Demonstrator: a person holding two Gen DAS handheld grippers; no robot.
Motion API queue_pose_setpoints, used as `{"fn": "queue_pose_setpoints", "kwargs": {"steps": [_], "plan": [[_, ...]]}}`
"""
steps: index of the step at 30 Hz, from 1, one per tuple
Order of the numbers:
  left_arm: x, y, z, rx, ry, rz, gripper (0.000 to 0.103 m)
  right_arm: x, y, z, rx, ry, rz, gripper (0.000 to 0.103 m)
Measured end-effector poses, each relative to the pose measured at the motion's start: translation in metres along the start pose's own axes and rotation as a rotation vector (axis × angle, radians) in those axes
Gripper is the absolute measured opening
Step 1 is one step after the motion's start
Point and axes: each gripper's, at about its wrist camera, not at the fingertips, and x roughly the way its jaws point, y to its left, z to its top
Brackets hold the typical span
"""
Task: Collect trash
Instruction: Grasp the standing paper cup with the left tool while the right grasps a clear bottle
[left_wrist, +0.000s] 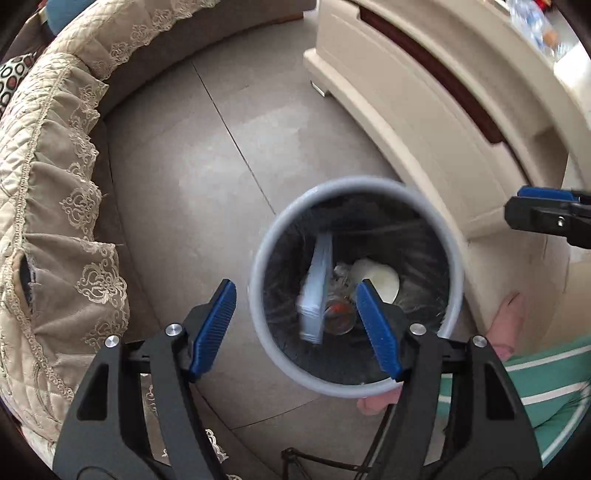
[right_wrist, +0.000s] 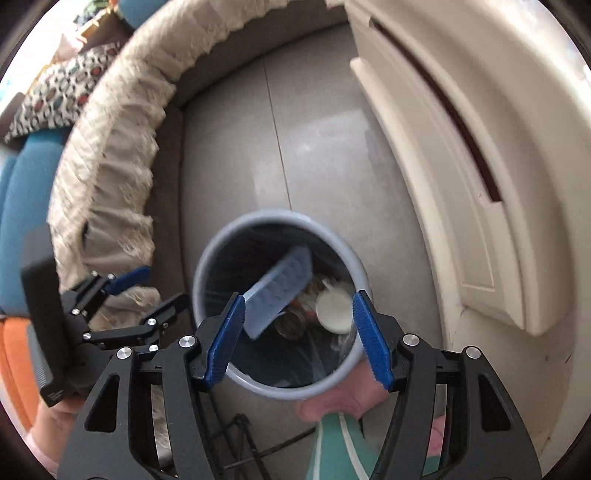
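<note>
A round bin (left_wrist: 258, 295) with a grey rim and a black liner stands on the tiled floor. My left gripper (left_wrist: 295, 286) hangs open right above it, nothing between its pads. Inside the bin lie a pale blue plastic tray (left_wrist: 317, 291), blurred and on edge, a white round lid (left_wrist: 384, 280) and a clear cup (left_wrist: 338, 317) with something red. The right wrist view shows the same bin (right_wrist: 207, 273) below my open right gripper (right_wrist: 300, 297). There the tray (right_wrist: 280, 291) tilts close to the left pad without being pinched. My left gripper (right_wrist: 151, 291) shows beside the bin.
A sofa with a beige lace cover (left_wrist: 55, 221) curves along the left. A cream cabinet (left_wrist: 424, 129) stands at the right. A person's bare foot (left_wrist: 509, 321) and green striped trouser leg (left_wrist: 546, 376) are next to the bin. A black wire frame (left_wrist: 314, 461) lies at the bottom edge.
</note>
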Motion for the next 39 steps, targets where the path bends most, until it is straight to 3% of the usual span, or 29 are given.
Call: {"fn": "queue_pose_setpoints", "kwargs": {"steps": [5, 11, 17, 20, 23, 27, 35, 37, 39], "plan": [[-0.033, -0.006, 0.019, -0.007, -0.077, -0.04, 0.065, -0.057, -0.013, 0.003, 0.023, -0.111, 0.043, 0.062], [-0.077, -0.044, 0.045, 0.061, -0.173, -0.109, 0.065, -0.141, -0.046, -0.008, 0.05, -0.257, 0.067, 0.062], [-0.118, -0.122, 0.077, 0.207, -0.271, -0.169, 0.071, -0.219, -0.104, -0.02, 0.099, -0.4, -0.026, 0.062], [-0.126, -0.164, 0.093, 0.269, -0.292, -0.192, 0.075, -0.241, -0.138, -0.019, 0.134, -0.424, -0.079, 0.065], [-0.124, -0.199, 0.11, 0.315, -0.296, -0.207, 0.075, -0.248, -0.164, -0.012, 0.152, -0.428, -0.131, 0.067], [-0.111, -0.239, 0.131, 0.368, -0.28, -0.2, 0.076, -0.239, -0.194, 0.006, 0.161, -0.394, -0.129, 0.067], [-0.082, -0.275, 0.152, 0.407, -0.244, -0.261, 0.082, -0.21, -0.203, 0.038, 0.039, -0.345, -0.137, 0.076], [-0.074, -0.281, 0.156, 0.413, -0.236, -0.251, 0.077, -0.202, -0.207, 0.048, 0.038, -0.333, -0.143, 0.075], [-0.066, -0.282, 0.16, 0.402, -0.208, -0.269, 0.065, -0.197, -0.212, 0.054, 0.047, -0.322, -0.132, 0.075]]}}
